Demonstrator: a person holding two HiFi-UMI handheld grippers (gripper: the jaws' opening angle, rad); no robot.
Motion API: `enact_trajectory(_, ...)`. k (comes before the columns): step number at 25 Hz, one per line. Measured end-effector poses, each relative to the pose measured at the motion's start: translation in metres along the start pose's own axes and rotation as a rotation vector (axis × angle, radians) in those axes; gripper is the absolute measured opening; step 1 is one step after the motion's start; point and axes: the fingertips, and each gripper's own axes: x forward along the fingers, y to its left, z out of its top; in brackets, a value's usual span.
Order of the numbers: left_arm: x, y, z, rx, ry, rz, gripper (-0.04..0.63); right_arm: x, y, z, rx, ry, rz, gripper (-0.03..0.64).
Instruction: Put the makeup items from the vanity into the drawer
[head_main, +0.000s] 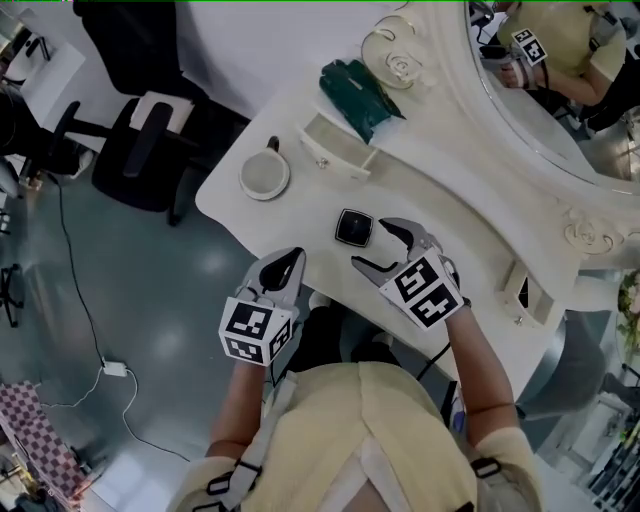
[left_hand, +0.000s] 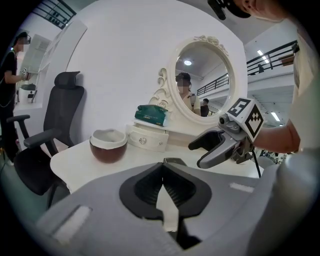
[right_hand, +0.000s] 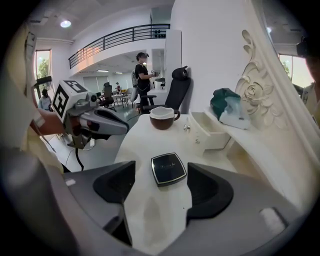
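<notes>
While the right gripper (head_main: 371, 244) gapes, the compact (right_hand: 168, 169) lies before its jaws.

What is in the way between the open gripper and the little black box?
Nothing visible. The right gripper has its jaws apart, and the flat black square compact lies on bare white tabletop just ahead of them. The tabletop from it to the open white drawer looks bare too.
</notes>
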Motion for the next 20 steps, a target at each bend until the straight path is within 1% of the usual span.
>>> enact_trajectory(10,0.013,0.024,-0.009,-0.031,0.034,-0.025,0.002,0.039,-0.009,-0.011,-0.044,0.109,0.014,0.335)
enact_trajectory(20,0.019,0.043,-0.017,-0.060,0.049,-0.025,0.002,0.060,-0.012,-0.021,-0.082,0.185,0.047,0.348)
